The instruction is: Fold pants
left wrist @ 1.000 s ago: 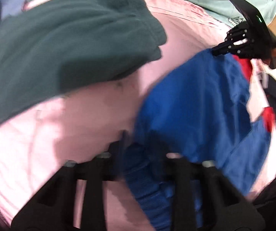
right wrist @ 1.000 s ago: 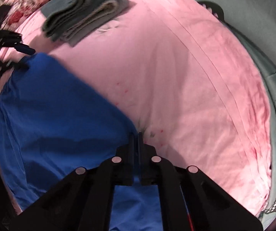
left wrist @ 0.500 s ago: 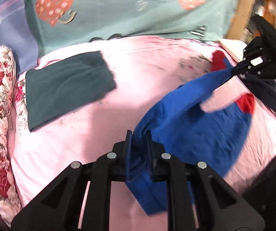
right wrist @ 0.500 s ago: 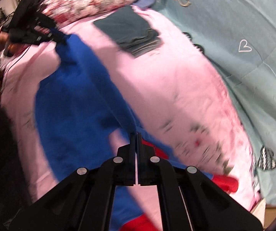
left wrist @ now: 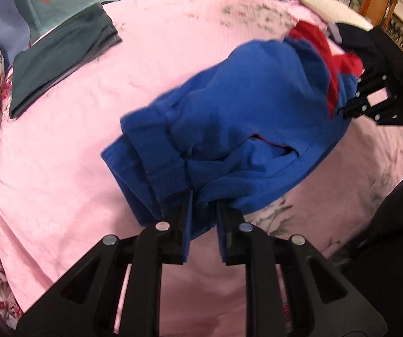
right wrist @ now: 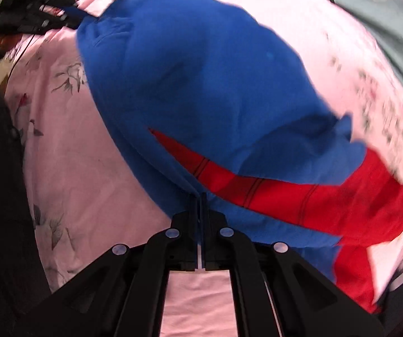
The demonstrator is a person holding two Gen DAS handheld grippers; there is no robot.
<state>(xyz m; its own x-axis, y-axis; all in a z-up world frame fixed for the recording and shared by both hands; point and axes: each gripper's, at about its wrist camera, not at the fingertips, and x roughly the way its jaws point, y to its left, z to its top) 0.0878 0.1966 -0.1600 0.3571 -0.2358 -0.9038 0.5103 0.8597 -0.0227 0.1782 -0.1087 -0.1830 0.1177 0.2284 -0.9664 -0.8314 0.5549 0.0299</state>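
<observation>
while the big pink bed sheet [left wrist: 69, 146] lay flat, the soft blue pants with red stripes [left wrist: 243, 118] hung bunched up over it, stretched between both tools. the black left gripper [left wrist: 202, 213] was clamped on the blue cuff end. the black right gripper [right wrist: 200, 196] was pinched tight on the other end.

**Cloth all over, hard black plastic on the tools**

Blue pants [left wrist: 243, 118]: thick matt fleece-type knit, ribbed cuff at centre of left wrist view; red panels [right wrist: 313, 196] look smoother, w/ thin dark stitch lines. Pink bedsheet [left wrist: 61, 168]: soft matt woven cloth, faint floral print, lightly creased. Dark green folded garment [left wrist: 61, 56], upper left: matt, soft knit. Left gripper [left wrist: 202, 205] & right gripper [right wrist: 200, 196]: matt black plastic, small shiny metal pins.
</observation>
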